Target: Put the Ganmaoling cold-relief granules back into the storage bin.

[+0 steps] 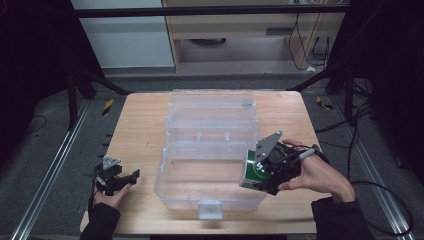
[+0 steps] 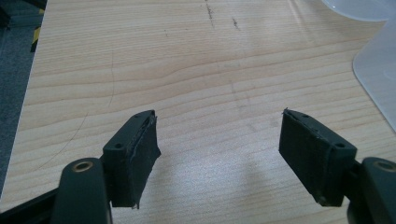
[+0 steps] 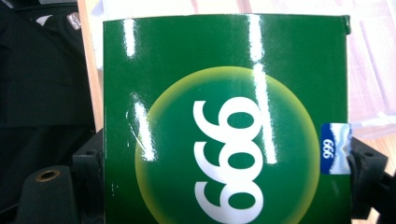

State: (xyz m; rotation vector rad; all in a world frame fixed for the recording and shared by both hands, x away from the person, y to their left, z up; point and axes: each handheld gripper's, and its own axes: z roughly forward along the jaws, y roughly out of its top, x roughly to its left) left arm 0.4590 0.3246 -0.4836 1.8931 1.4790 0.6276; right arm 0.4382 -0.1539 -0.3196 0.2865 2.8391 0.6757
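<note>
Green and glossy, the carton (image 3: 224, 121) carries a yellow-rimmed disc with white "999" digits and a small blue label at one edge. The right gripper (image 1: 257, 176) has its fingers (image 3: 366, 163) clamped on the carton's two sides, holding it in the air at the right-hand wall of the clear plastic storage box (image 1: 210, 150), whose lid lies open toward the far edge. That box sits in the middle of the pale wooden bench (image 1: 142, 130). Well apart, near the bench's front left corner, the left gripper (image 1: 131, 179) rests low with its fingers (image 2: 135, 154) spread wide over bare wood, nothing between them.
</note>
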